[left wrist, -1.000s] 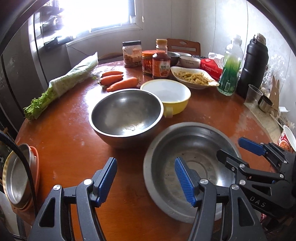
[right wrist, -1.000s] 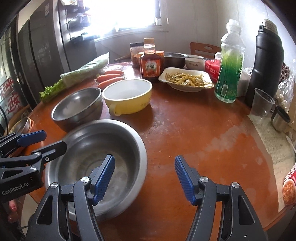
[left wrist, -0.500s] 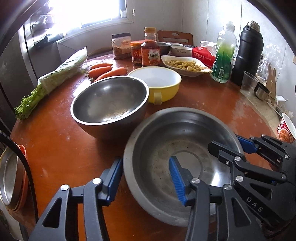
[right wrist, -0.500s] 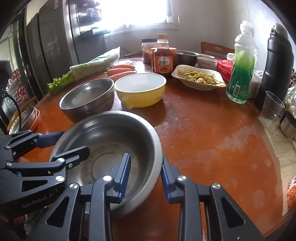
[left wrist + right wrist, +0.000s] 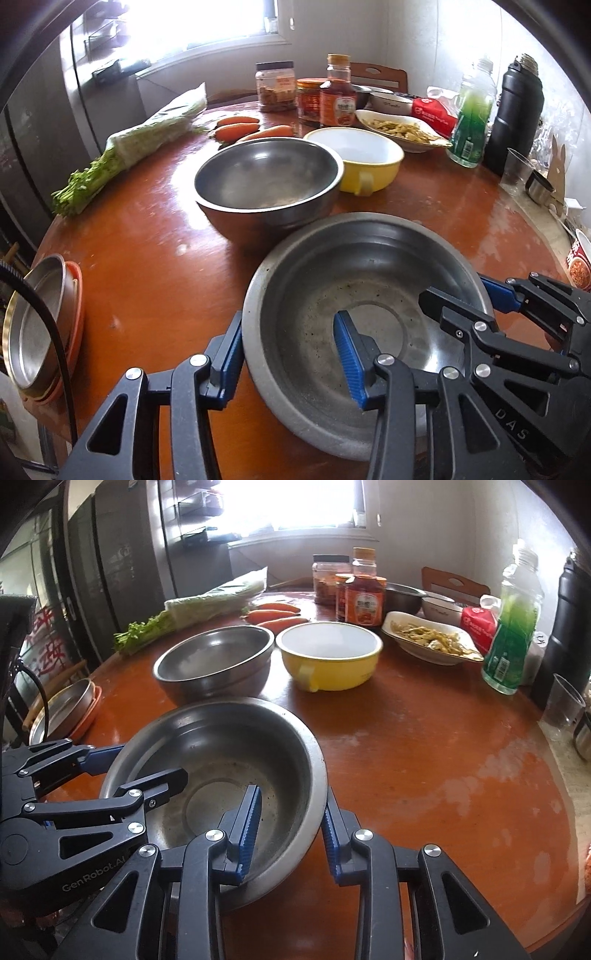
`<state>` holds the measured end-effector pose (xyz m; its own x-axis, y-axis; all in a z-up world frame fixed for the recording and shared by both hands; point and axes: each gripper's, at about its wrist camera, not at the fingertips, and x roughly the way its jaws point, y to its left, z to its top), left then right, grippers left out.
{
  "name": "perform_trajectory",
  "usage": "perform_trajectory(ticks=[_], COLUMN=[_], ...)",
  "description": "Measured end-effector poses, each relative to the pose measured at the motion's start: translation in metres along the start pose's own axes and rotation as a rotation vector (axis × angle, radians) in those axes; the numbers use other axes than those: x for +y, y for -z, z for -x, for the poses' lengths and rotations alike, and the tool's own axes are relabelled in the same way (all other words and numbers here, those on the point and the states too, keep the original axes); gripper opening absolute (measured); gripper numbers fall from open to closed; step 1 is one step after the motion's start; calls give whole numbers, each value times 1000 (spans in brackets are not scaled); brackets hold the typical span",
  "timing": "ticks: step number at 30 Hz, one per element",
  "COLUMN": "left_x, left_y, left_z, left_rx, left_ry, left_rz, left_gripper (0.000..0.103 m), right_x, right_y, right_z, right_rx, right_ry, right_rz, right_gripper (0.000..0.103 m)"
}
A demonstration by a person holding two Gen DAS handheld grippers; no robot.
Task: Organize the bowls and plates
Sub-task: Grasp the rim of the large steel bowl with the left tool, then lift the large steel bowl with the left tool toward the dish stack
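Both grippers [image 5: 291, 354] [image 5: 290, 829] closed on basin [image 5: 369, 258] rim.

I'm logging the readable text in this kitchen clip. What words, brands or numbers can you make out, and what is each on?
"GenRobot.AI": on the left hand-held gripper, seen from the right wrist.
"DAS": on the right hand-held gripper, seen from the left wrist; the rest is cut off.
Sauce bottle, jars, red packet, green bottle, instant-noodle cup: print too small or blurred to read.
Red characters at far left: unreadable.
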<state>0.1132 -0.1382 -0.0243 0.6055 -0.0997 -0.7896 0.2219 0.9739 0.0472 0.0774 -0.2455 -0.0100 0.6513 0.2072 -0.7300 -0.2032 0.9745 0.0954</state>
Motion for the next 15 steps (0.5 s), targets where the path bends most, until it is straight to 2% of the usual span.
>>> perform_trajectory(ticks=[10,15], left_x=[10,9], left_y=[2,1], left_z=[3,11], left_rx=[-9,-47], left_ry=[-2,-8], left_rz=[34,28], left_gripper=[47,47], right_x=[5,0], right_y=[-1,-3], right_z=[-2,0], right_rx=[-8,-13], right_ry=[-14,-21], right_rz=[-3,-19], right_gripper=[33,34])
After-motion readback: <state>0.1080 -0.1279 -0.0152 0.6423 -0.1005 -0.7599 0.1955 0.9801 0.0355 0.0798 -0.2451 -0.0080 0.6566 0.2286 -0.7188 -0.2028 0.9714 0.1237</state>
